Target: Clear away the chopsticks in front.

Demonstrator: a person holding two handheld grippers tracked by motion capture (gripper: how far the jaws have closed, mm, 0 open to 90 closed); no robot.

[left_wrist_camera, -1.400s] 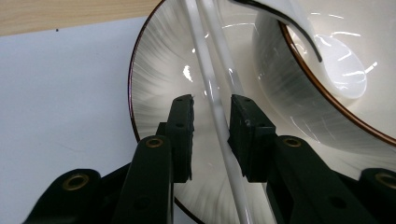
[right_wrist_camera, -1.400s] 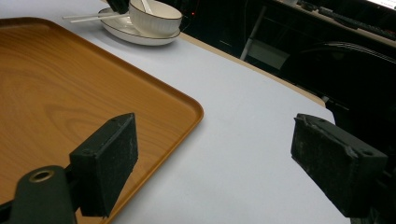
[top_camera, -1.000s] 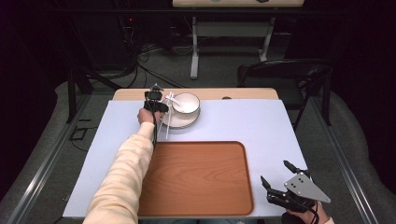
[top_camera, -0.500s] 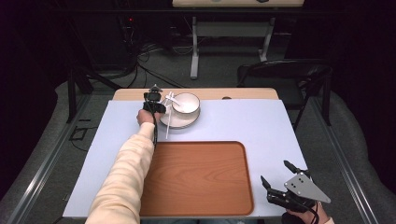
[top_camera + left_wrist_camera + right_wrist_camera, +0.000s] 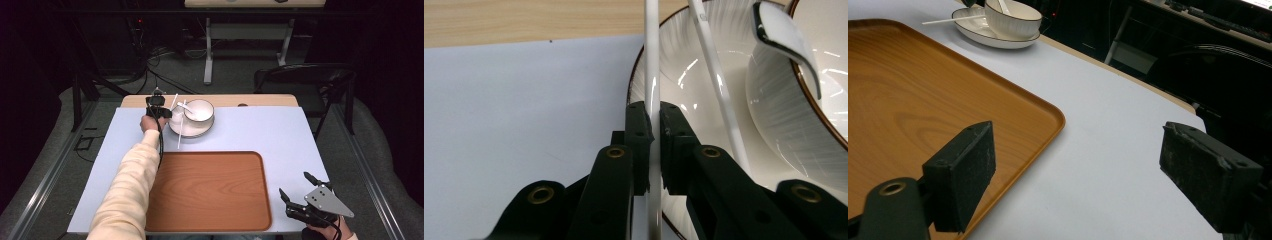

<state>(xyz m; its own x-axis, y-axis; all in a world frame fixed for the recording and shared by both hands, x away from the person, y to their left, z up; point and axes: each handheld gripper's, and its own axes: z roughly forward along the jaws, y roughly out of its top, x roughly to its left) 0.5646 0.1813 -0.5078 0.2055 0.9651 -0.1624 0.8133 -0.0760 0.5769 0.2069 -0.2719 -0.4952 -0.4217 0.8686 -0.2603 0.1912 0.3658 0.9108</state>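
Left hand-held gripper (image 5: 653,130) is clamping one thin white chopstick (image 5: 652,75) lying across the white brown-rimmed plate (image 5: 684,60) beyond the wooden tray (image 5: 210,190), lift pending; right hand-held gripper (image 5: 1078,175) is idling with jaws apart beside that tray.

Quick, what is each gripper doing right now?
Left gripper: closed on a thin white chopstick.
Right gripper: open, holding nothing.
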